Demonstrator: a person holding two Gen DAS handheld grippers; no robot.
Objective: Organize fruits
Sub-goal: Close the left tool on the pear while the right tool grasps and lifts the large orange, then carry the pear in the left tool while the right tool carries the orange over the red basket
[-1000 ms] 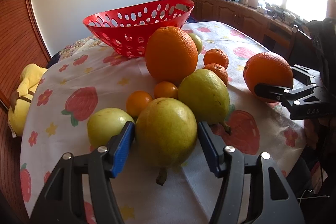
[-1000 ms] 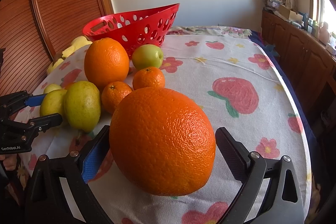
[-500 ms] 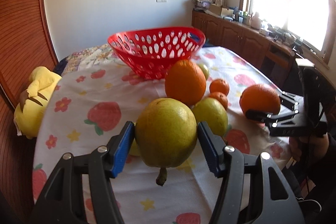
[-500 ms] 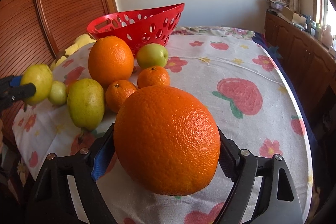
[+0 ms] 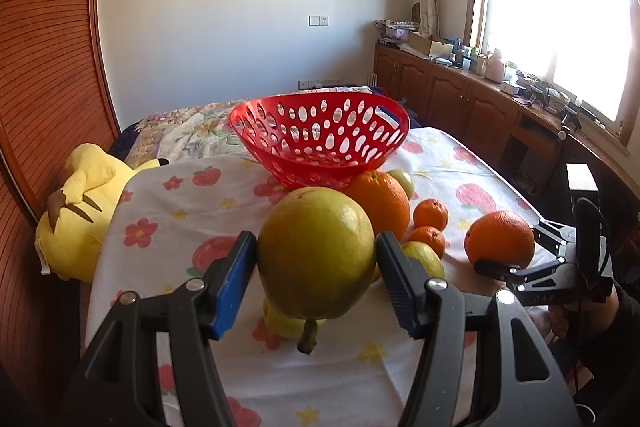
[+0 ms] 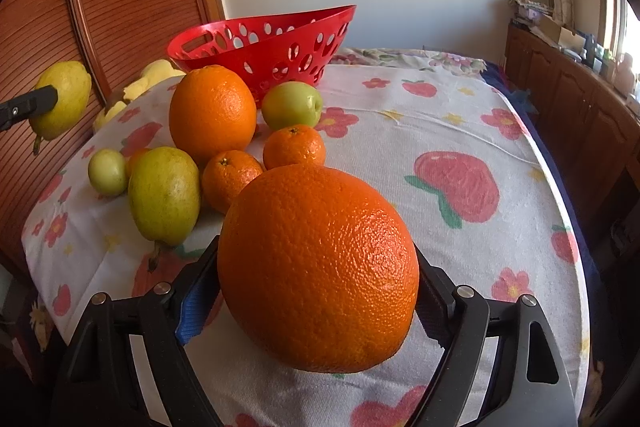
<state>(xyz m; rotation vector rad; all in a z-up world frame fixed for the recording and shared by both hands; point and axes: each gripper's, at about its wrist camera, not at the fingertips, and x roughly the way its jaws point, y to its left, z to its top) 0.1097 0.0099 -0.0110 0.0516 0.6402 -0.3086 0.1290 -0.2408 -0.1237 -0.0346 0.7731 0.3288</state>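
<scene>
My left gripper (image 5: 316, 241) is shut on a yellow-green pear (image 5: 316, 255) and holds it in the air above the flowered tablecloth (image 5: 192, 211); the right wrist view shows this pear (image 6: 64, 99) raised at the far left. My right gripper (image 6: 316, 261) is shut on a big orange (image 6: 320, 267), low over the cloth. A red perforated basket (image 5: 320, 143) stands empty at the back. In front of it lie another big orange (image 6: 212, 111), a green apple (image 6: 292, 105), two mandarins (image 6: 294, 147), a second pear (image 6: 164, 195) and a small green fruit (image 6: 107, 171).
A yellow plush toy (image 5: 76, 215) lies off the table's left side against the wooden slatted door (image 5: 48, 87). Wooden cabinets (image 5: 460, 99) with clutter run under the window at the right. The table's right edge (image 6: 560, 207) drops to the floor.
My left gripper rose with the pear, lifting it off the cloth, and the basket now sits lower in its view. The right jaws closed in until both pads met the orange.
</scene>
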